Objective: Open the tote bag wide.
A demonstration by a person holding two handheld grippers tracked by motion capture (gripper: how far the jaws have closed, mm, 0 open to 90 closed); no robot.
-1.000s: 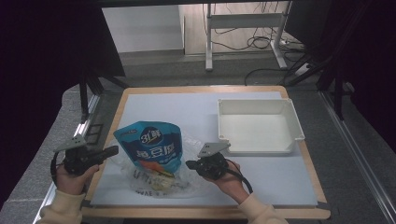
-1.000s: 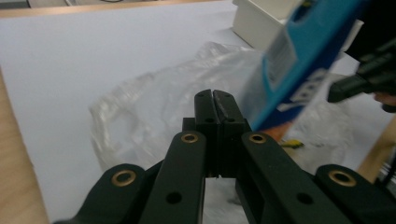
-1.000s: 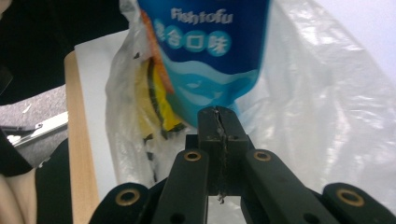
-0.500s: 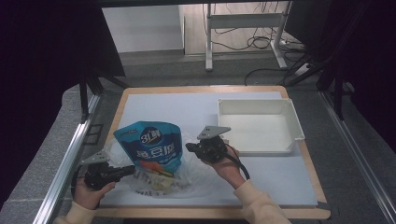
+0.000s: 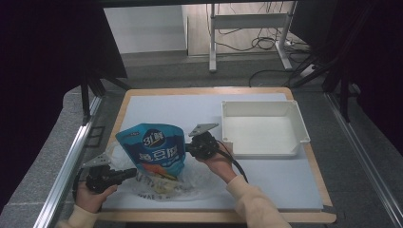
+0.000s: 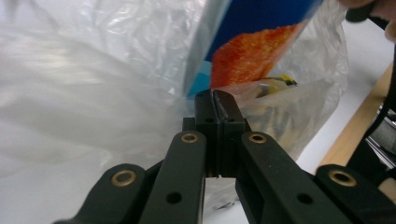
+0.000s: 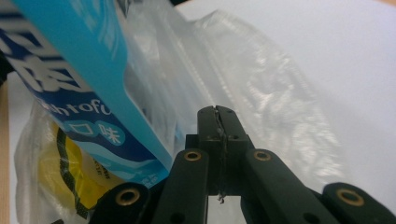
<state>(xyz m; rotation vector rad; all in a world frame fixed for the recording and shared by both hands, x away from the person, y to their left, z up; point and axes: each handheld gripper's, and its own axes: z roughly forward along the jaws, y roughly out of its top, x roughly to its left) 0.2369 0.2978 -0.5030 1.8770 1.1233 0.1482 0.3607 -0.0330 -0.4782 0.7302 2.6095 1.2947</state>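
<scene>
here, blue pouch point(image 5: 156, 151) upright in clear bag point(image 5: 190, 183), top toward far edge, left gripper point(image 5: 127, 174) and right gripper point(image 5: 189, 148) clenched on bag film

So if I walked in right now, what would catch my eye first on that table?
Probably the bright blue snack pouch standing out of a clear plastic bag at the near left of the table. A person's hands hold a black gripper at each side of it: the left gripper and the right gripper, both with fingers shut. To the right sits an empty white tray.
</scene>
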